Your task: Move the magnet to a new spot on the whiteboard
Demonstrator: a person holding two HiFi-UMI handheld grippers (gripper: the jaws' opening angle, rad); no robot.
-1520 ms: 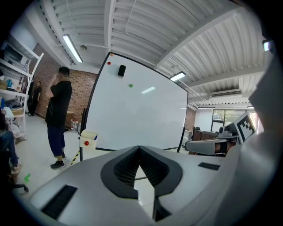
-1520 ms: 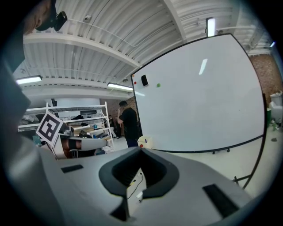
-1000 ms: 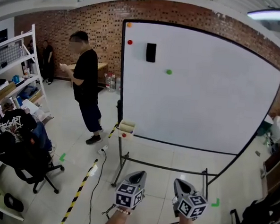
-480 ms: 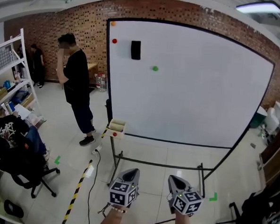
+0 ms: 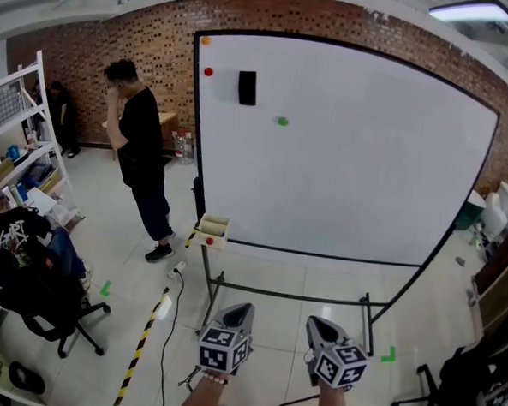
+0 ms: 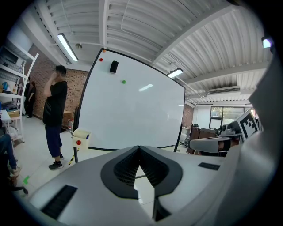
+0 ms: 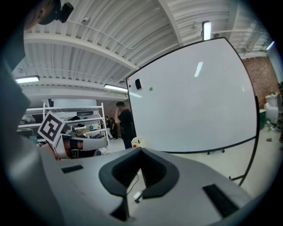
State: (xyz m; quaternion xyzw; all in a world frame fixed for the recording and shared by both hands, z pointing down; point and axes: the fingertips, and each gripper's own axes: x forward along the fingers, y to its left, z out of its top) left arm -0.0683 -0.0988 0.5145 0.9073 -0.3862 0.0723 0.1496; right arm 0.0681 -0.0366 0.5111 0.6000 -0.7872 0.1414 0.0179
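Note:
The whiteboard (image 5: 351, 152) stands on a wheeled frame some way ahead of me. A green magnet (image 5: 282, 121) sticks to its upper left part, with a red magnet (image 5: 209, 71) and an orange one (image 5: 205, 40) near the top left corner. My left gripper (image 5: 241, 309) and right gripper (image 5: 318, 323) hang low, side by side, far short of the board, both shut and empty. In the left gripper view the green magnet (image 6: 124, 81) shows high above the jaws of the left gripper (image 6: 139, 148). The right gripper view has the green magnet (image 7: 151, 88) above the right gripper (image 7: 141, 150).
A black eraser (image 5: 246, 88) sits on the board left of the green magnet. A small tray (image 5: 212, 232) hangs at the board's lower left corner. A person in black (image 5: 141, 157) stands left of the board. An office chair (image 5: 42, 301), shelves (image 5: 17, 140) and floor cables (image 5: 174, 322) lie left.
The board has slid left in the head view as my head turned. The person in black has raised a hand to the head. Both grippers stay low and shut.

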